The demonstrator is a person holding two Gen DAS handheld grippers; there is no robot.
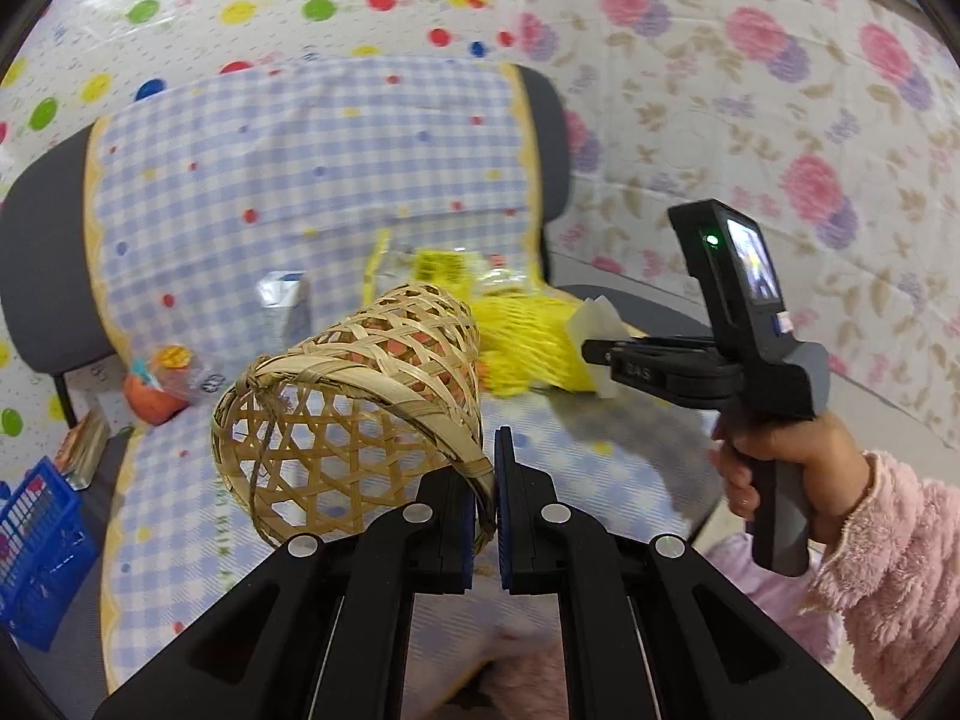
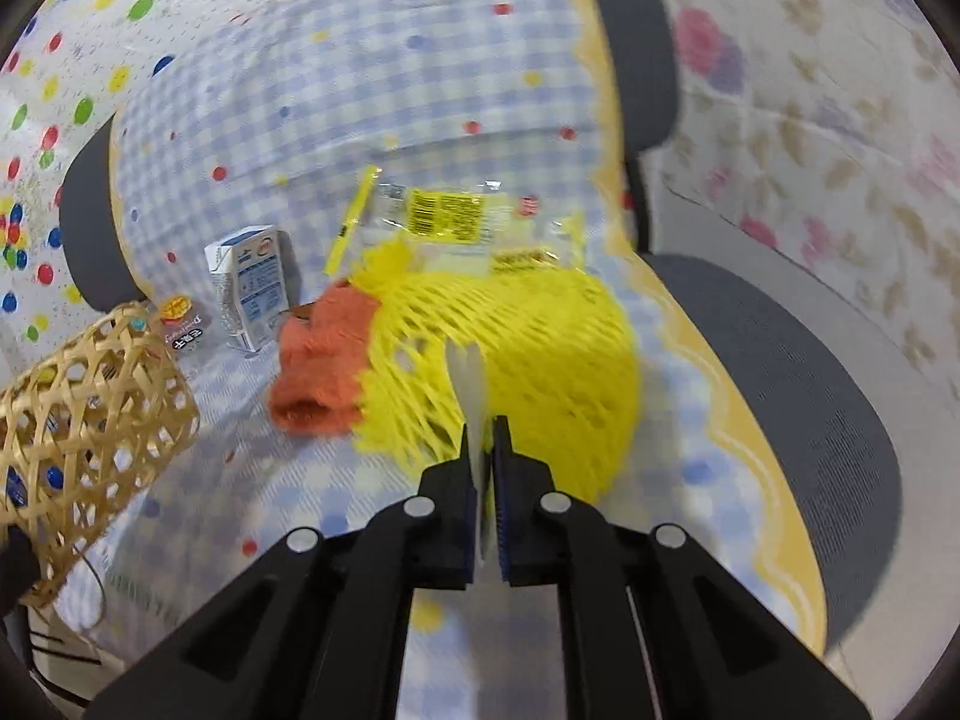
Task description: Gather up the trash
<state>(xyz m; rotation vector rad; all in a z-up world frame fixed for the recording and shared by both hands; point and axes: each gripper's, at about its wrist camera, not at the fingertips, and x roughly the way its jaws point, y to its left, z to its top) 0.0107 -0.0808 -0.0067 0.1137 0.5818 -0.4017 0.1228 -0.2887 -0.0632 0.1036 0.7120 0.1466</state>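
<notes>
Left gripper (image 1: 485, 468) pinches rim of woven basket (image 1: 348, 408), basket tipped on its side over checkered chair cover (image 1: 300, 168). Right gripper (image 2: 485, 444) squeezes thin white scrap (image 2: 471, 384), at 3 o'clock of basket. Yellow foam net (image 2: 528, 348), orange net (image 2: 324, 360), milk carton (image 2: 249, 285), clear yellow wrapper (image 2: 456, 222) lie on cover at 12 o'clock.
</notes>
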